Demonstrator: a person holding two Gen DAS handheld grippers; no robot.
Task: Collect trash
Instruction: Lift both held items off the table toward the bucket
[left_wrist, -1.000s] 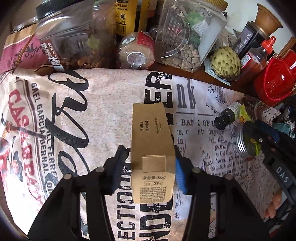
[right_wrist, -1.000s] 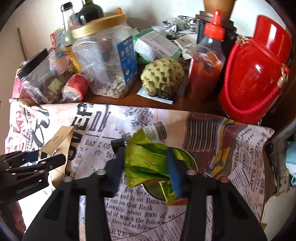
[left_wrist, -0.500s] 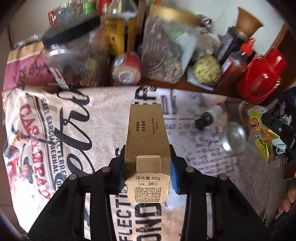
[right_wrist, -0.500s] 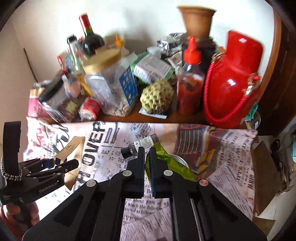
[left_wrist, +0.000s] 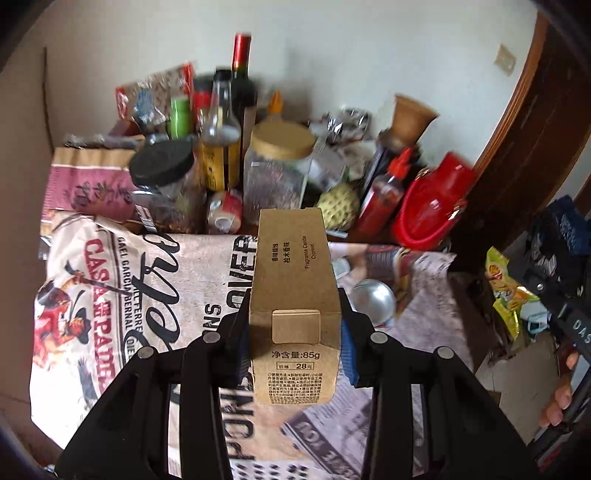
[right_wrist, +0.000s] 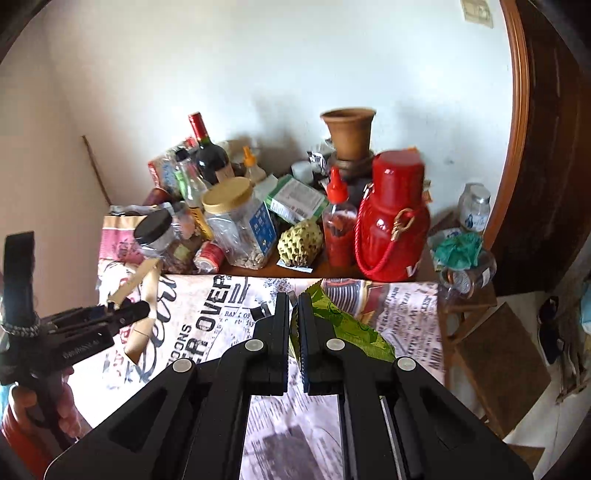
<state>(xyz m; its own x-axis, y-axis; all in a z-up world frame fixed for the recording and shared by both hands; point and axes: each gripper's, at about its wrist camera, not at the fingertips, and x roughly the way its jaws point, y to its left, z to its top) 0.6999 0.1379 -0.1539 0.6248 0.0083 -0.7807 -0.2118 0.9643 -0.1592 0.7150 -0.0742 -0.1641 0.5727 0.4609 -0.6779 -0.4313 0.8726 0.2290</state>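
Both pieces of trash have risen off the table (left_wrist: 436, 266): a tall kraft carton (left_wrist: 293, 314), clamped in the left gripper (left_wrist: 293, 332), and a crumpled green wrapper (right_wrist: 347, 328), pinched in the right gripper (right_wrist: 293, 332), above its front edge.

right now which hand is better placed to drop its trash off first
Hard to call: no bin shows in either view. Both are loaded: the left tool grips the cardboard box, the right tool pinches the green wrapper. Slight edge right, since open floor lies on its side.
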